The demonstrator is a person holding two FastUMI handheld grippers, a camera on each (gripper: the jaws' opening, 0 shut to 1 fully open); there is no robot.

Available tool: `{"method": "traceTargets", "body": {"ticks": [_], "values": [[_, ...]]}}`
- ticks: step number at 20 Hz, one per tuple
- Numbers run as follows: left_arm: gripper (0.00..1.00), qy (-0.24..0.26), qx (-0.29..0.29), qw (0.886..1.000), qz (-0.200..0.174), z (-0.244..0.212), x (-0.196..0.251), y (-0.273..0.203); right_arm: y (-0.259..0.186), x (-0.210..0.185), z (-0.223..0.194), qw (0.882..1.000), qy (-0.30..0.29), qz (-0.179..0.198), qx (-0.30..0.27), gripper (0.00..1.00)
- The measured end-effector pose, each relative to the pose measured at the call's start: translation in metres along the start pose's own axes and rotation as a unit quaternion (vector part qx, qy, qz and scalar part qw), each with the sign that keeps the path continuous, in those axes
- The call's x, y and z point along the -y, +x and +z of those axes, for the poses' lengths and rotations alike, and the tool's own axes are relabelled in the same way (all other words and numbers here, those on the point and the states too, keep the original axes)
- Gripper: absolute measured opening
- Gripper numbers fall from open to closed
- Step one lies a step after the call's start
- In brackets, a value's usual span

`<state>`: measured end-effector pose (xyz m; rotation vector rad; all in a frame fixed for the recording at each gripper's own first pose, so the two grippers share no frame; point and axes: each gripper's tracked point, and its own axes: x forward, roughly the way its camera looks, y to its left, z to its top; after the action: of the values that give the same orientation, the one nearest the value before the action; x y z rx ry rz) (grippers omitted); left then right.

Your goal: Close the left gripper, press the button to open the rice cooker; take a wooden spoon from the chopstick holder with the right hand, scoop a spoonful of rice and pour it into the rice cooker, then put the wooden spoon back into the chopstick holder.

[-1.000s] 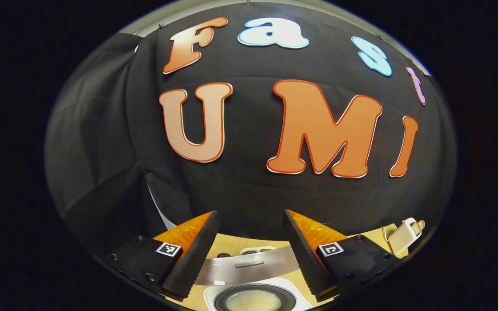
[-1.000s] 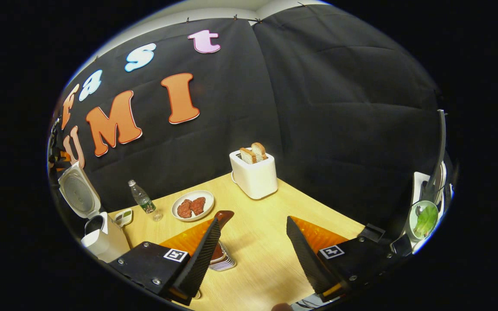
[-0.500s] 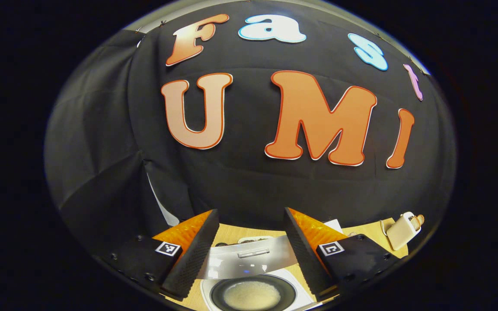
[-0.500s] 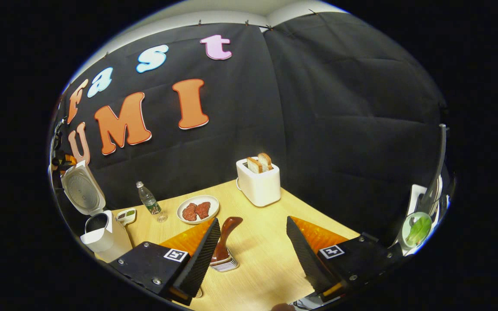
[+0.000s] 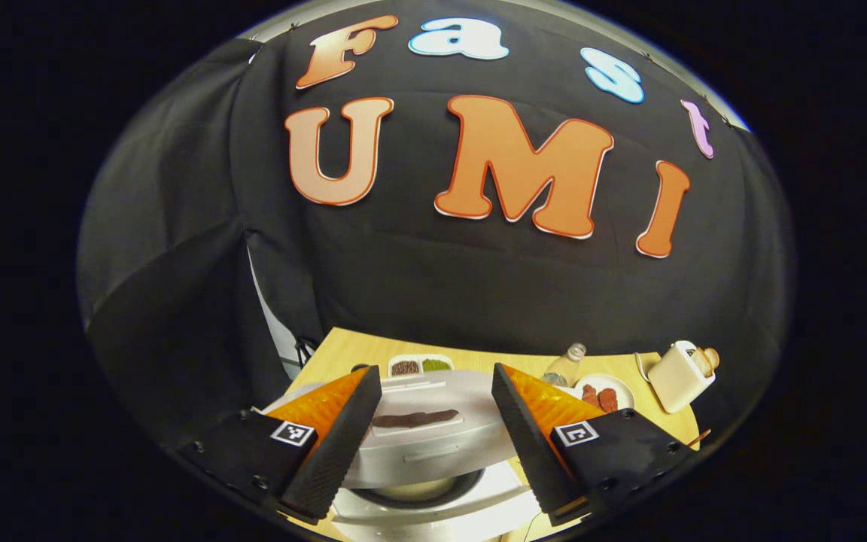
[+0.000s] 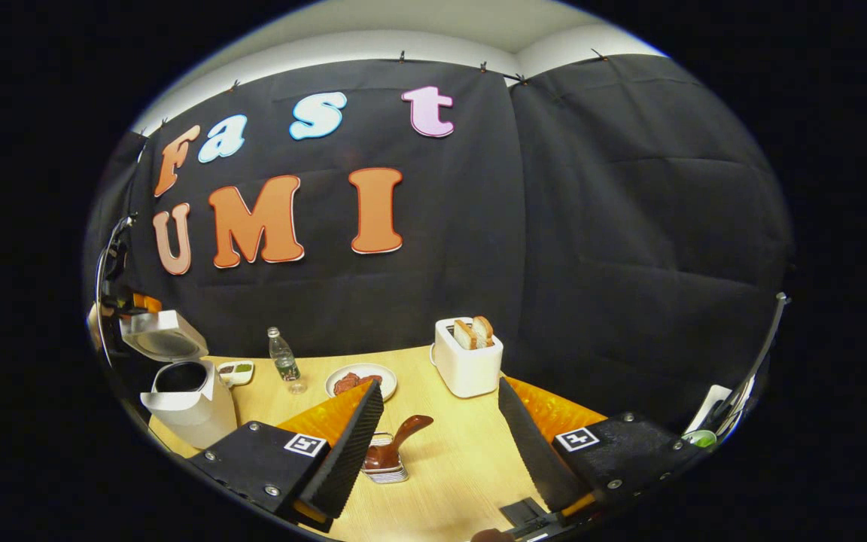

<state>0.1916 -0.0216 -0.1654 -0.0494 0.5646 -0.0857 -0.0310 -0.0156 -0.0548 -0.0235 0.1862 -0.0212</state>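
Observation:
In the left gripper view my left gripper (image 5: 433, 373) is open, its fingers either side of the white rice cooker's lid (image 5: 433, 440). The lid is half lowered over the inner pot (image 5: 418, 491). I cannot tell whether a finger touches it. The right gripper view has the rice cooker (image 6: 187, 403) at the far left, with its lid (image 6: 166, 337) tilted forward. My right gripper (image 6: 439, 384) is open and holds nothing. The dark brown wooden spoon (image 6: 403, 435) leans in the chopstick holder (image 6: 385, 471) on the table, just past the left finger.
A white toaster (image 6: 467, 365) with bread stands at the back of the wooden table (image 6: 448, 467). A plate of meat (image 6: 360, 380), a small bottle (image 6: 281, 355) and a divided dish (image 6: 236, 370) lie between the toaster and the cooker. A green object (image 6: 697, 438) sits at the far right.
The cooker's lid has swung from upright to half lowered over the pot, and the left gripper view has tipped down. My right gripper has drawn back from the holder, still open.

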Motion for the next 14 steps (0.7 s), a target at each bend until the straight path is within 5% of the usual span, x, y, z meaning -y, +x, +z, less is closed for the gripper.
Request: {"method": "traceTargets", "body": {"ticks": [6, 14], "values": [[0.99, 0.026, -0.033, 0.998, 0.05, -0.091, -0.008, -0.005, 0.009, -0.014, -0.023, 0.999, 0.0, 0.045, -0.028, 0.95], [1.0, 0.029, -0.035, 0.996, 0.075, -0.135, -0.012, -0.006, 0.017, -0.013, -0.058, 0.996, -0.004, 0.061, -0.071, 0.95]]}}
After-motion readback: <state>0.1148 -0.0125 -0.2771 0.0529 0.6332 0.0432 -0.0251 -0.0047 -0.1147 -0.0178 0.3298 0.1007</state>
